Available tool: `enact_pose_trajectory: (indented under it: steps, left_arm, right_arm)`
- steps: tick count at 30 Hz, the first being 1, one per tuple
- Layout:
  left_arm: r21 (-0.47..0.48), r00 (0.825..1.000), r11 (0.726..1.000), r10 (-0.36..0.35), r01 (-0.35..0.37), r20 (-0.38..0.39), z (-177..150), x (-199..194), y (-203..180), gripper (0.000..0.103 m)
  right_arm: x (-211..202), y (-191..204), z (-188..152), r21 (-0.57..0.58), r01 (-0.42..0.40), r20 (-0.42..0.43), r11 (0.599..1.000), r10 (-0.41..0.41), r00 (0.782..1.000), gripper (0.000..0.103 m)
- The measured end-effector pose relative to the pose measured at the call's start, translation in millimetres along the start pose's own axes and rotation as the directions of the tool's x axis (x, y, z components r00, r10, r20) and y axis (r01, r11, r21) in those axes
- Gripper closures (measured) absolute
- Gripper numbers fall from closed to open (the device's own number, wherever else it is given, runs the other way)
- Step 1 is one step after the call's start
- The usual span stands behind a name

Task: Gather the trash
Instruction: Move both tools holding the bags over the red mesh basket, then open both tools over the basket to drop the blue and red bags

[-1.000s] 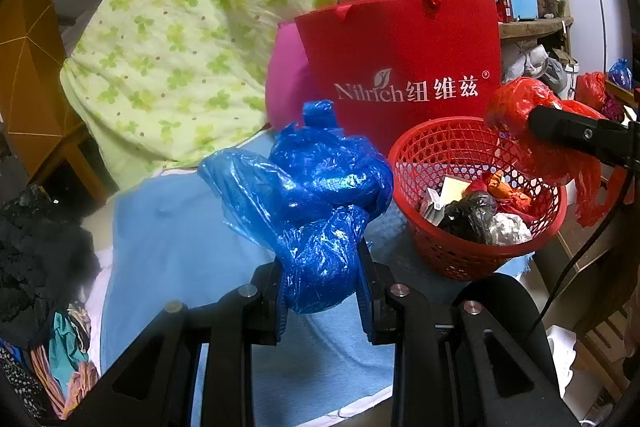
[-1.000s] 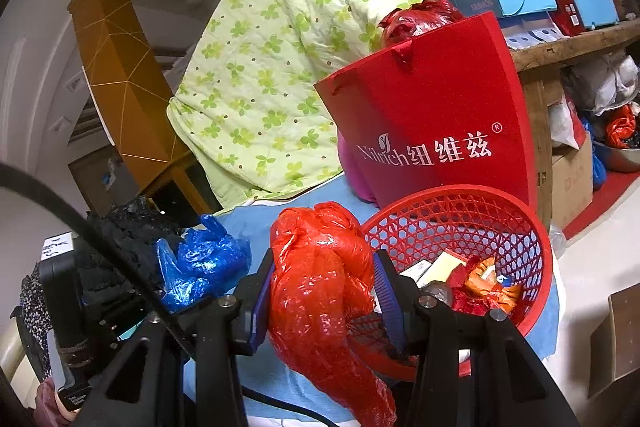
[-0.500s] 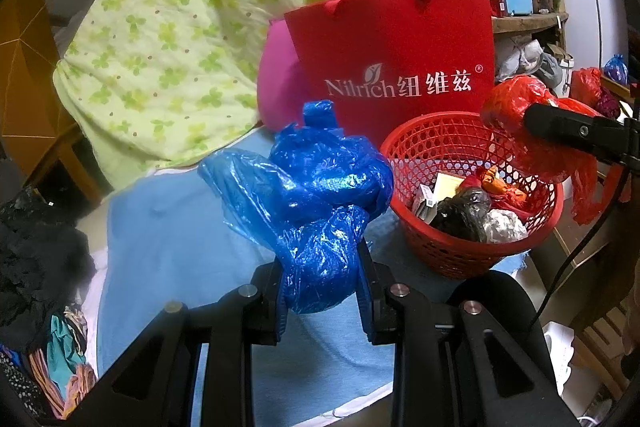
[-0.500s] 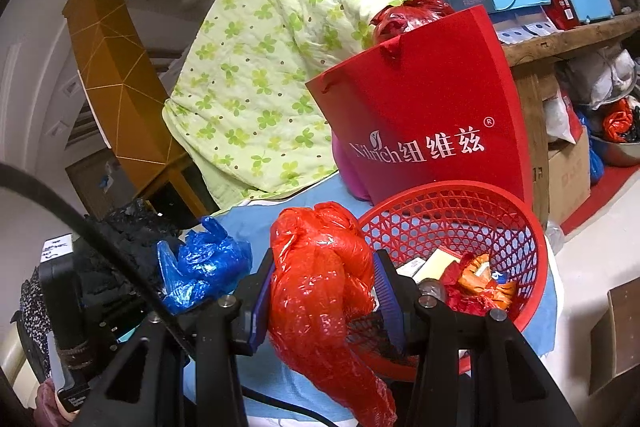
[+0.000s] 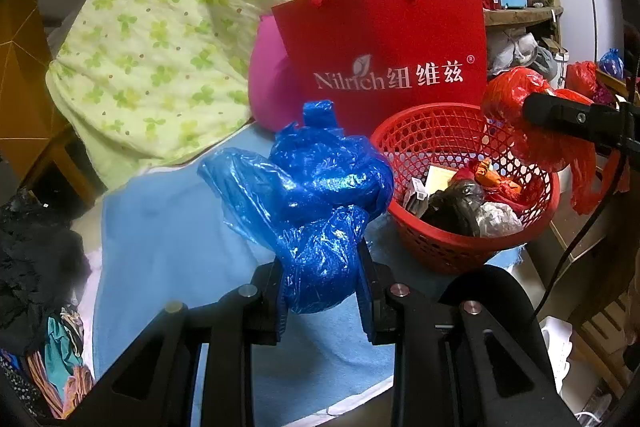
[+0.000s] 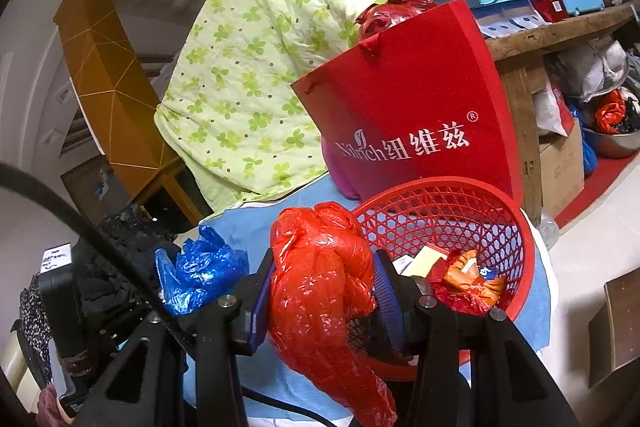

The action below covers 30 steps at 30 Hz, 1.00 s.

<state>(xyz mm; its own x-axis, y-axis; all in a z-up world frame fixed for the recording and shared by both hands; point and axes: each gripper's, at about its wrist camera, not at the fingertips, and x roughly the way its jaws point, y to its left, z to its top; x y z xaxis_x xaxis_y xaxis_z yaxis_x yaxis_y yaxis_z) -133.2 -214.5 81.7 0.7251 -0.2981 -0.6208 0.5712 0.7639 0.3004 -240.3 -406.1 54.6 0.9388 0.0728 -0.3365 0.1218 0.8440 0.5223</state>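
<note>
My left gripper (image 5: 322, 285) is shut on a crumpled blue plastic bag (image 5: 316, 195), held above the blue cloth, left of the red mesh basket (image 5: 448, 251). In the right wrist view my right gripper (image 6: 322, 297) is shut on a crumpled red plastic bag (image 6: 320, 291) at the basket's (image 6: 516, 227) near left rim; the bag's tail hangs down. The basket holds wrappers, a black bag and crumpled paper. The left wrist view shows the red bag (image 5: 516, 107) at the right above the basket rim, and the right wrist view shows the blue bag (image 6: 200, 267) at the left.
A tall red paper bag (image 5: 396, 55) printed "Nilrich" stands right behind the basket, with a pink object (image 5: 268, 95) beside it. A green-flowered quilt (image 5: 160, 47) rises at the back left. Dark clothes (image 5: 32, 267) lie at the left. A cluttered wooden shelf (image 6: 556, 31) stands at the right.
Both grippers keep their bags clamped and stay nearly still; the view has only shifted slightly.
</note>
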Motion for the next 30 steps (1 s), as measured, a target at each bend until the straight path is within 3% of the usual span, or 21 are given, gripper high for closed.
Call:
enact_pose_trajectory:
  steps: [11, 20, 25, 30]
  left_arm:
    - [-0.008, 0.999, 0.999, -0.04, 0.04, -0.001, 2, 3, -4, 0.073]
    - [-0.017, 0.99, 0.99, -0.143, 0.144, 0.013, 9, 8, -12, 0.073]
    - [-0.029, 0.971, 0.971, -0.238, 0.238, 0.007, 20, 14, -21, 0.073]
    - [-0.055, 0.942, 0.941, -0.335, 0.334, -0.012, 37, 32, -33, 0.071]
  right_arm:
    - [-9, -17, 5, 0.026, 0.033, 0.025, 0.999, -0.033, 0.999, 0.054]
    - [-14, -40, 14, 0.083, 0.054, 0.047, 0.995, -0.058, 0.997, 0.054]
    - [-8, -56, 22, 0.133, 0.053, 0.04, 0.99, -0.058, 0.998, 0.052]
    - [10, -76, 33, 0.207, 0.052, 0.016, 0.977, -0.056, 0.998, 0.052]
